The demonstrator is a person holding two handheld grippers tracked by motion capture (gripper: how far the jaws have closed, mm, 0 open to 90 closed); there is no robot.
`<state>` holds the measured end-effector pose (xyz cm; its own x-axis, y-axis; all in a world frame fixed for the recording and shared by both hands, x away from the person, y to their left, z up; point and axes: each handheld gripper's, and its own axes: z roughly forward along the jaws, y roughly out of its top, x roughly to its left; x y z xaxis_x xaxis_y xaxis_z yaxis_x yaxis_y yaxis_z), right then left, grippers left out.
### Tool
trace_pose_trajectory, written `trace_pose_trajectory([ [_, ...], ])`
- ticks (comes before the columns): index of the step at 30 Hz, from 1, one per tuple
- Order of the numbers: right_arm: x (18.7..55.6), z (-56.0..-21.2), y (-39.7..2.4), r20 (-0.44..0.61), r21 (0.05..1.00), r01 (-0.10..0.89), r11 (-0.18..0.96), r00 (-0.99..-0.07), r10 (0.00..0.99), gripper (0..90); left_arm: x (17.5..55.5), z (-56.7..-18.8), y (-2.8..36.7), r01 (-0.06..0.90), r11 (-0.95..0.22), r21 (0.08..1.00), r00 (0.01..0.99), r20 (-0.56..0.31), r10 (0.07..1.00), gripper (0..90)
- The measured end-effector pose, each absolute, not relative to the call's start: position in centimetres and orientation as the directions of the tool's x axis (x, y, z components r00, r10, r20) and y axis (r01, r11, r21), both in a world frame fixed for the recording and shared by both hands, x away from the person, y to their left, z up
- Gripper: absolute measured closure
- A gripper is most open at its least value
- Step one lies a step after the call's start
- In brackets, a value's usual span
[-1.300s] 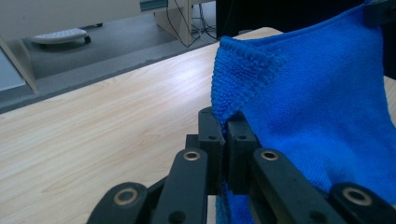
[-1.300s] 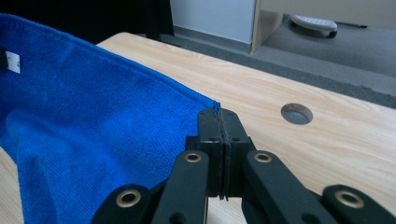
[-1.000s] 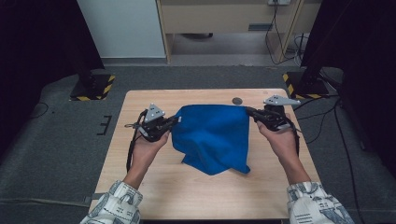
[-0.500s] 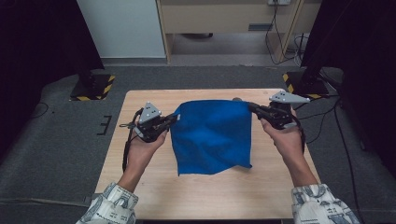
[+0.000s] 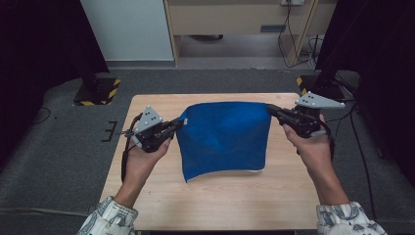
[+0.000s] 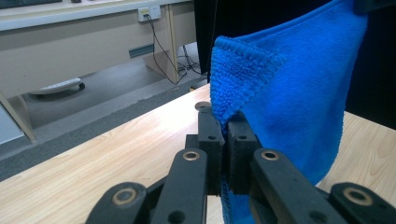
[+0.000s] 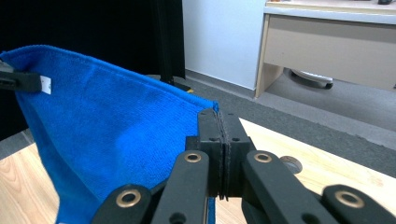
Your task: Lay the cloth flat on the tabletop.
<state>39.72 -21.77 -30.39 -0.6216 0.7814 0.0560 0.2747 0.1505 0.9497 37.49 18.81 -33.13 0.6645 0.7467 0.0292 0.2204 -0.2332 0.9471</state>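
A blue cloth (image 5: pixel 224 137) hangs spread between the two grippers above the wooden table (image 5: pixel 147 191). My left gripper (image 5: pixel 179 122) is shut on its upper left corner; in the left gripper view the jaws (image 6: pixel 227 135) pinch the cloth's (image 6: pixel 289 88) hemmed corner. My right gripper (image 5: pixel 270 108) is shut on the upper right corner, and in the right gripper view the cloth (image 7: pixel 107 135) stretches away from the shut jaws (image 7: pixel 219 135) toward the other gripper. The cloth's lower edge hangs just above the tabletop.
A small round dark object (image 7: pixel 290 163) lies on the table near its far edge. Beyond the table are a beige desk (image 5: pixel 235 19), cables (image 5: pixel 288 29) and two black stands with yellow-striped bases (image 5: pixel 98 90).
Both hands have risen and moved apart with the cloth. It went from a slack, bunched drape to a flat sheet held taut along its top edge.
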Motion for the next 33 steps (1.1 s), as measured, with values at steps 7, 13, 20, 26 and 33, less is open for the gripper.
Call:
trace_pose_trajectory([
  [7,41.5,-31.0,-22.0,0.065,0.929,0.331,0.165,-0.585,0.808,89.5,40.3,-34.0,18.8,0.268,-0.246,0.931,0.642,0.018,0.767,86.2],
  [13,45.6,-33.7,-21.9,0.1,0.901,0.403,0.159,-0.551,0.829,89.5,43.9,-36.2,18.1,0.316,-0.26,0.912,0.614,0.012,0.789,85.7],
  [20,49.8,-37.8,-20.8,0.114,0.86,0.478,0.176,-0.518,0.848,89.4,47.5,-39.0,17.6,0.369,-0.289,0.883,0.567,0.032,0.823,85.6],
  [26,52.7,-40.4,-19.6,0.12,0.833,0.523,0.182,-0.492,0.862,89.3,49.8,-41.2,17.9,0.43,-0.28,0.858,0.532,0.01,0.847,84.9],
  [33,54.6,-42.1,-18.7,0.111,0.815,0.547,0.19,-0.469,0.876,81.3,51.9,-43.3,18.6,0.479,-0.247,0.842,0.47,-0.008,0.883,81.9],
])
